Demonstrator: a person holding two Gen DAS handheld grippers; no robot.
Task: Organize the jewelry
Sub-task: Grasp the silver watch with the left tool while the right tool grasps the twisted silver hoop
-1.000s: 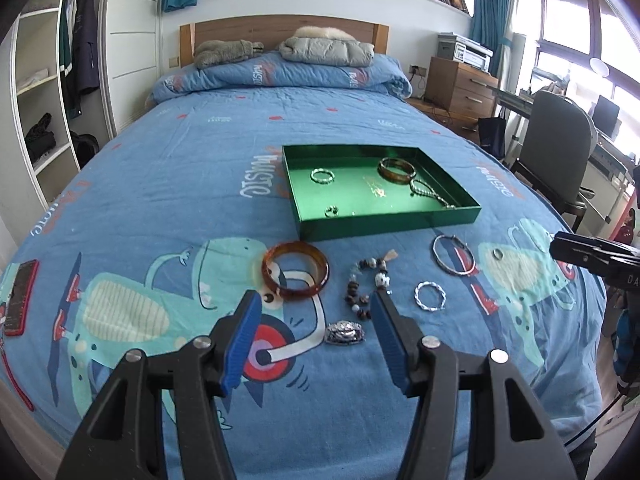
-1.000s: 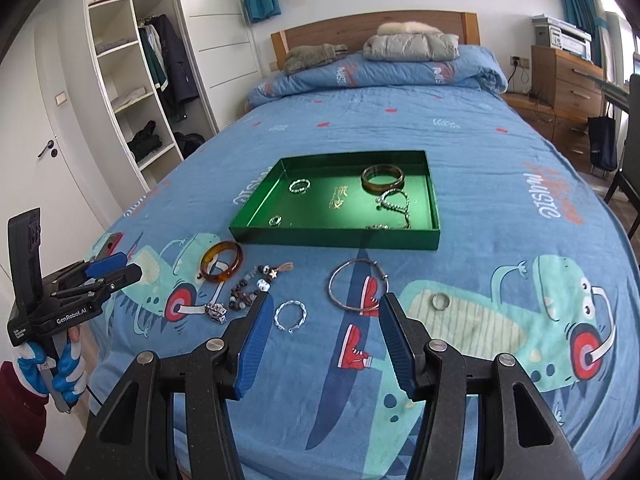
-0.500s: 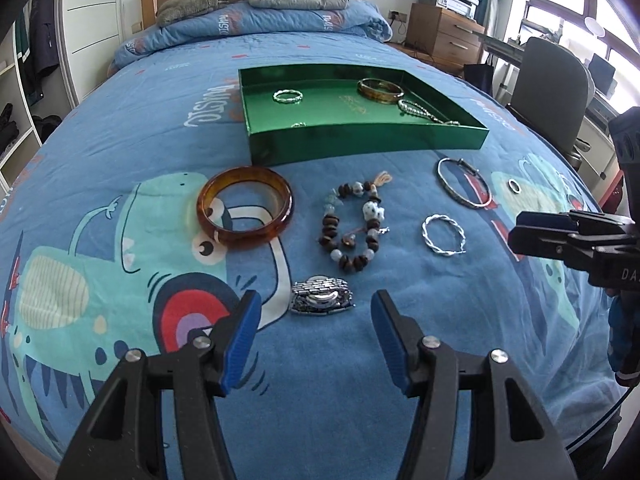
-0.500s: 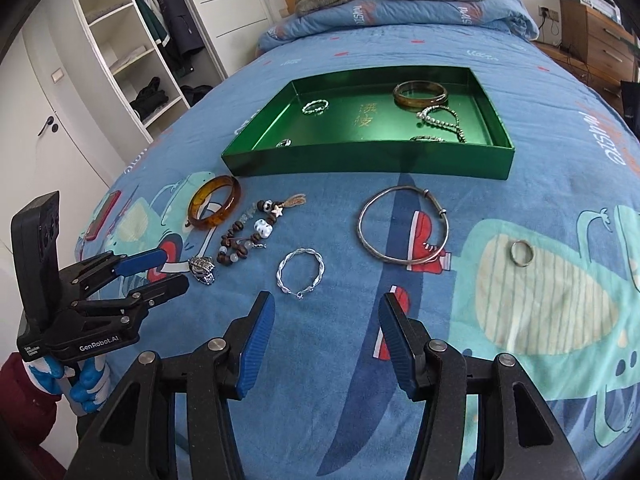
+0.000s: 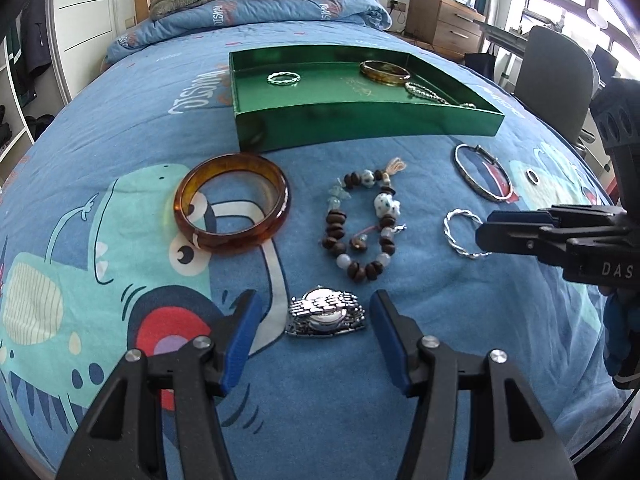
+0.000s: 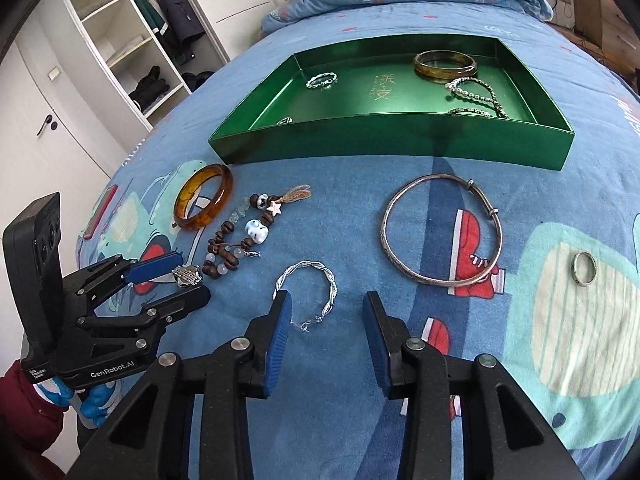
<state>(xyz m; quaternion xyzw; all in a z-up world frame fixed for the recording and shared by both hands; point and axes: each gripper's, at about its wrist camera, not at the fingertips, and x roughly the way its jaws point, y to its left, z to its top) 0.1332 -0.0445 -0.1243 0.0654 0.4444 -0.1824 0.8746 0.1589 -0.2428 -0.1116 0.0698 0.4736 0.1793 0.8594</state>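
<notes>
Both my grippers are low over the bed, each lined up w/ its own piece so two go in one trip. Left gripper [image 5: 316,328]: jaws apart, straddling the steel watch [image 5: 326,312], pads not on it yet. Right gripper [image 6: 326,320]: jaws just been closing, still apart, the twisted silver bracelet [image 6: 310,292] partly btwn them, no pinch. Green tray [image 6: 392,140] sits just beyond the loose row, already holding a few pieces; amber bangle [image 5: 232,208] & bead bracelet [image 5: 362,226] wait on the bedspread.

Green tray [image 6: 400,142]; amber bangle [image 5: 232,208]; silver watch [image 5: 326,312]; blue cartoon-print bedspread [image 5: 120,128]; blue-padded fingers [image 5: 240,340].
</notes>
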